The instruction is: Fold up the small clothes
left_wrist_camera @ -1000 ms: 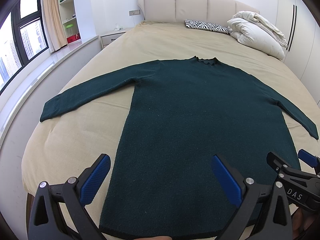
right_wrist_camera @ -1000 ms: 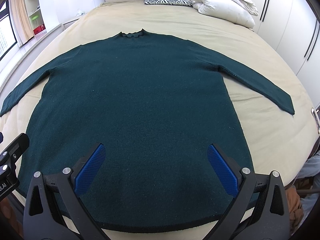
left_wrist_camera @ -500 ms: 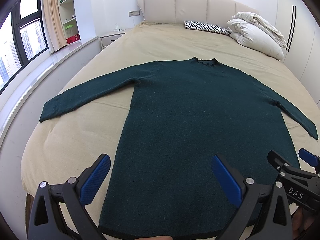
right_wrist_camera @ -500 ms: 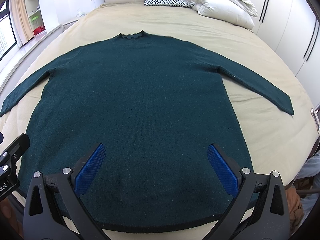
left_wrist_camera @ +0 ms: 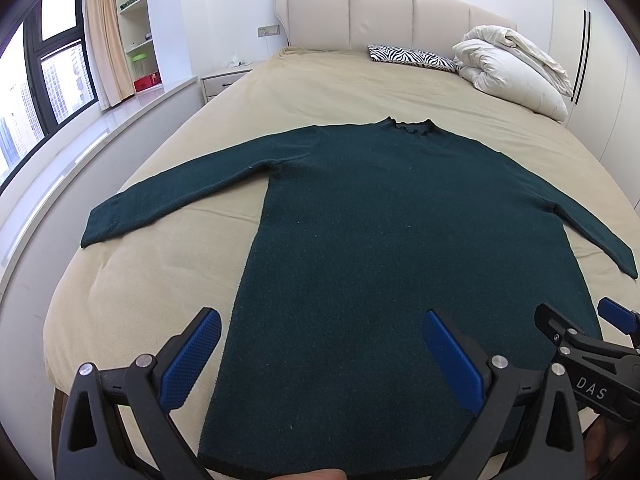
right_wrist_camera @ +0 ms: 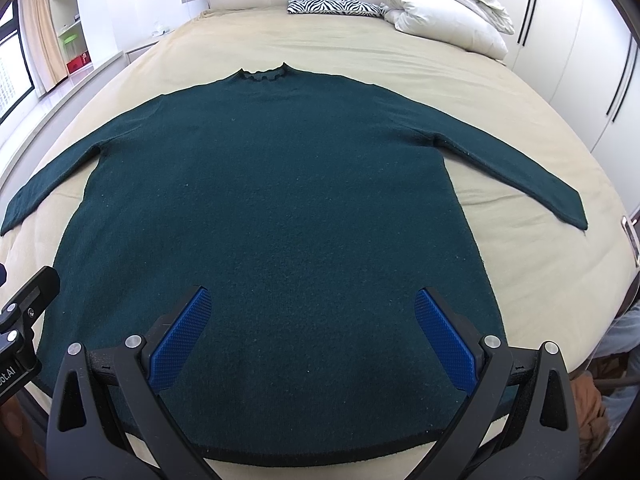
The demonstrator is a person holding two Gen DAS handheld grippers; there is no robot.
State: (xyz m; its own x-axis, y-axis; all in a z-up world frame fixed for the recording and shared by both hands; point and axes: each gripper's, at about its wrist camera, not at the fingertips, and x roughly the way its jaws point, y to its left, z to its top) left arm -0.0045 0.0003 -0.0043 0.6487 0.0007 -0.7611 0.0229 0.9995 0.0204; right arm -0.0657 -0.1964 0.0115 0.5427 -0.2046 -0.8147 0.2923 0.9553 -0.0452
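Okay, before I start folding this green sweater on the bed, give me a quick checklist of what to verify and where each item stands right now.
1. Sweater lies flat on the bed, front smooth: ok.
2. Both sleeves spread out to the sides, not tucked under: left sleeve ok, right sleeve ok.
3. Left gripper open and holding nothing: ok.
4. Right gripper open and holding nothing: ok.
5. Hem near the bed's edge, within the grippers' reach: ok.
6. Fold area free of clutter; the zebra pillow and white duvet sit far off by the headboard: ok.
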